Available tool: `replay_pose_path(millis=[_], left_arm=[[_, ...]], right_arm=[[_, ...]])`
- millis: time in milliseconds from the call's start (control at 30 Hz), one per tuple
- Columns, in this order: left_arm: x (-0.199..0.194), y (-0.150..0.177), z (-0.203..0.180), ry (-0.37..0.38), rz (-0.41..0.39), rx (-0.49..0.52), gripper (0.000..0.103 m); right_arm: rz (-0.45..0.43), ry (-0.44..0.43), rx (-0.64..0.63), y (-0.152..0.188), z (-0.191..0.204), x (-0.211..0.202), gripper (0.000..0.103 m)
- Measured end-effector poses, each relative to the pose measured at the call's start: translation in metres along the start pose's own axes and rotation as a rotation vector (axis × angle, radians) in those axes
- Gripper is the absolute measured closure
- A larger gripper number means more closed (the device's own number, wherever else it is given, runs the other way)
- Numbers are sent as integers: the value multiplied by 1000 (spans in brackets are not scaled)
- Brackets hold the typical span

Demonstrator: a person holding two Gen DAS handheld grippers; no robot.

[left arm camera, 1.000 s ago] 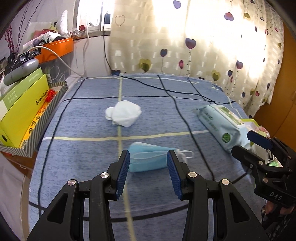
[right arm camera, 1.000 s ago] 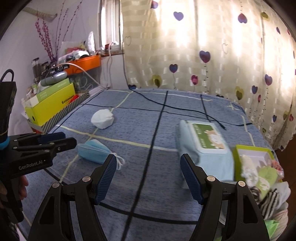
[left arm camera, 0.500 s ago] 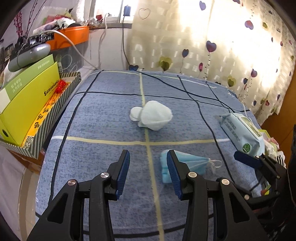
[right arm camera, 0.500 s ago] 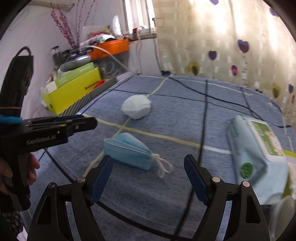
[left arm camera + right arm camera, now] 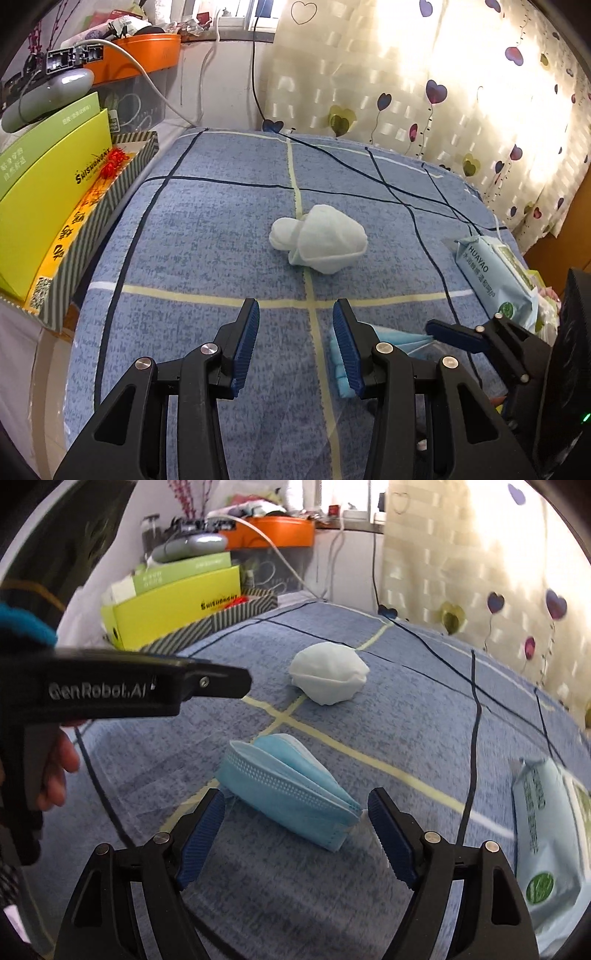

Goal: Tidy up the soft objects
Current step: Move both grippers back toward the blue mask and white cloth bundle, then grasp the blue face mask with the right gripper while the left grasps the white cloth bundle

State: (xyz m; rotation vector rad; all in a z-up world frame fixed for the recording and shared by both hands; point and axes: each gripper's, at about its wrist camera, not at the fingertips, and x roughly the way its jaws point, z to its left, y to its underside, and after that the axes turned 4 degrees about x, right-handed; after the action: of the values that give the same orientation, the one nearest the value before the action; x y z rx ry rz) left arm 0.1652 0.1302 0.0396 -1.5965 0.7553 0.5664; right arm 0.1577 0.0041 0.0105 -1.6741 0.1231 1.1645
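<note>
A folded blue face mask (image 5: pixel 288 782) lies on the blue checked bed cover (image 5: pixel 406 709). My right gripper (image 5: pixel 295 801) hangs low over it, open, one finger on each side, pads clear of it. Beyond it sits a rolled white cloth bundle (image 5: pixel 328 672). In the left wrist view that bundle (image 5: pixel 319 240) lies straight ahead of my left gripper (image 5: pixel 295 314), which is open and holds nothing. The mask (image 5: pixel 340 373) shows only partly behind its right finger. One finger (image 5: pixel 454 332) of the right gripper reaches in from the right.
A pale blue pack of wet wipes (image 5: pixel 546 834) lies at the bed's right side. Yellow-green boxes (image 5: pixel 48 206) in a striped tray stand along the left edge. A black cable (image 5: pixel 369 177) crosses the far bed. A person's hand (image 5: pixel 59 760) holds the left gripper's handle.
The right gripper opened wider and came down to straddle the mask. The left gripper slid left off the mask, so the white bundle now lies ahead of it.
</note>
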Motion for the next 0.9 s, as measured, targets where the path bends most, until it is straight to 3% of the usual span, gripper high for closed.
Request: replay_pose_path(millis=[300,367,533,733,900], left_arm=[[13,-14,5,10,8,-8,60],[15,-16,5,4,9,0,60],[26,-25,2,1,21,16,60],[39,-38,-3,10,26,29,60],[52,-46,-7,4,36,40,60]], right_arm=[[50,57,11,-10,-12,20,23],[53,51,29,-11,-16,22,28],[47,59,41,-12,-19,21,57],[26,65,52,-12,-21,17,74],[18,93,55,-9,-21,13,78]])
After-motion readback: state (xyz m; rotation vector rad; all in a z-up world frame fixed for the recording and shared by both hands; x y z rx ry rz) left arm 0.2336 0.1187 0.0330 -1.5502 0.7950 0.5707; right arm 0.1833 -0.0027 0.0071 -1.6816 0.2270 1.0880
